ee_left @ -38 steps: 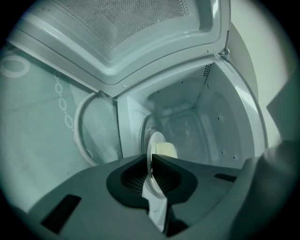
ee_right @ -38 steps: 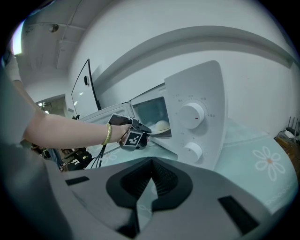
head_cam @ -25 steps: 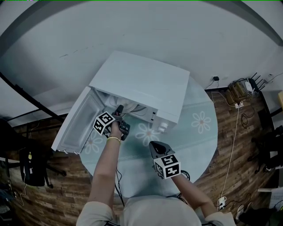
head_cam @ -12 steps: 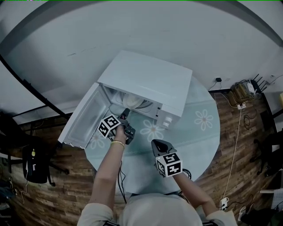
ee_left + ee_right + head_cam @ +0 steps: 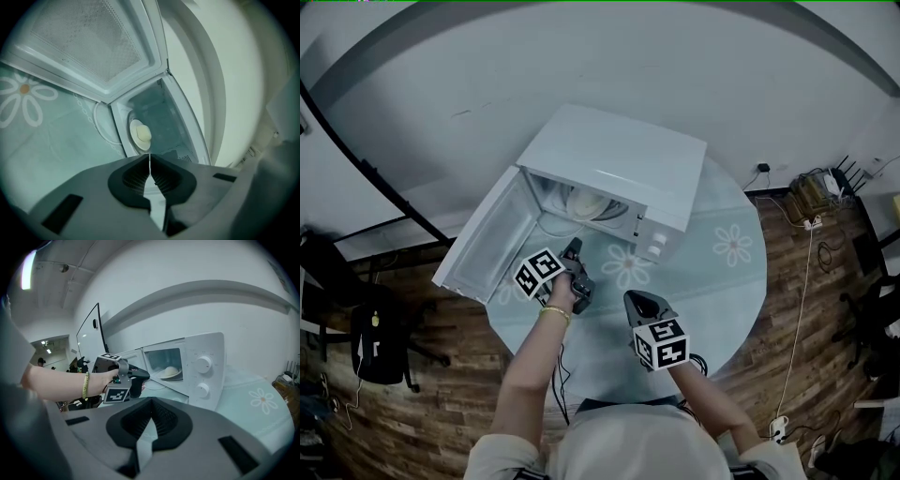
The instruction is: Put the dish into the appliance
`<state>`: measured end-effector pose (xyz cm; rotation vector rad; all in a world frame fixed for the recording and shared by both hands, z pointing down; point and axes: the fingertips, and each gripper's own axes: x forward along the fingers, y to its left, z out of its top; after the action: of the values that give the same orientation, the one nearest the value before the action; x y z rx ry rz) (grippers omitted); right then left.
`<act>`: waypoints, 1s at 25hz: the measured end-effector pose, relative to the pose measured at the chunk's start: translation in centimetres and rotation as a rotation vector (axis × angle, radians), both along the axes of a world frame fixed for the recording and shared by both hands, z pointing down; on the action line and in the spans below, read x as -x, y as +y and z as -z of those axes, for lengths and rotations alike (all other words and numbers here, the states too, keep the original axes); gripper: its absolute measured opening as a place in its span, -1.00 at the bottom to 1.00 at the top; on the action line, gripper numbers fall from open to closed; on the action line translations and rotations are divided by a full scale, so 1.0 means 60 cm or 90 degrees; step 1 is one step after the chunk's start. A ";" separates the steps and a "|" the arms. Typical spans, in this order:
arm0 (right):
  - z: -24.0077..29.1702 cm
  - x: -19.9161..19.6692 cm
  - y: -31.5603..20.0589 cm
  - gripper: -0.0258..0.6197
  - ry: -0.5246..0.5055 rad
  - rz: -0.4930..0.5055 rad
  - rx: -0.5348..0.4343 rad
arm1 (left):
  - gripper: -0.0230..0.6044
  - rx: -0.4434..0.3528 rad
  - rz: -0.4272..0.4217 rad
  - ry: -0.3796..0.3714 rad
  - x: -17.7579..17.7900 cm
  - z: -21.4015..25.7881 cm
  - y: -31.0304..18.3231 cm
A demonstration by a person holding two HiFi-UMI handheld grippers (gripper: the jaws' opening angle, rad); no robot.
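Note:
A white microwave (image 5: 619, 169) stands on the round table with its door (image 5: 487, 248) swung open to the left. Inside it sits a pale dish (image 5: 591, 204) with a rounded lump on it, also seen as the dish (image 5: 139, 134) and the dish (image 5: 170, 372). My left gripper (image 5: 574, 246) hovers in front of the opening, a short way back from it. Its jaws have just been closing and now stand shut with nothing between them (image 5: 149, 157). My right gripper (image 5: 630, 300) hangs over the table nearer to me, shut and empty (image 5: 151, 404).
The table wears a pale cloth with a flower print (image 5: 731, 246). The microwave's two knobs (image 5: 203, 364) face right of the opening. Cables and a power strip (image 5: 806, 192) lie on the wooden floor at right, and a dark bag (image 5: 370, 347) at left.
My left gripper has drawn back out of the microwave's opening toward me, leaving the dish inside. The right gripper has shifted only slightly.

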<state>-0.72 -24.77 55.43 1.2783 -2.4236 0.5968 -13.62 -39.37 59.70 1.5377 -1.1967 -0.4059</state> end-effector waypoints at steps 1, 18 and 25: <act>0.002 -0.001 0.004 -0.91 0.000 -0.002 -0.001 | -0.87 -0.005 -0.001 -0.004 -0.001 0.005 0.008; 0.029 -0.018 0.071 -0.91 -0.013 -0.054 -0.021 | -0.89 -0.080 -0.098 -0.089 -0.043 0.073 0.179; 0.029 -0.032 0.095 -0.91 -0.016 -0.080 -0.020 | -0.89 -0.073 -0.152 -0.118 -0.058 0.059 0.263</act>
<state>1.22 -19.06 53.68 1.4530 -2.3948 0.6131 -10.15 -23.57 56.17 1.8264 -1.1282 -0.1793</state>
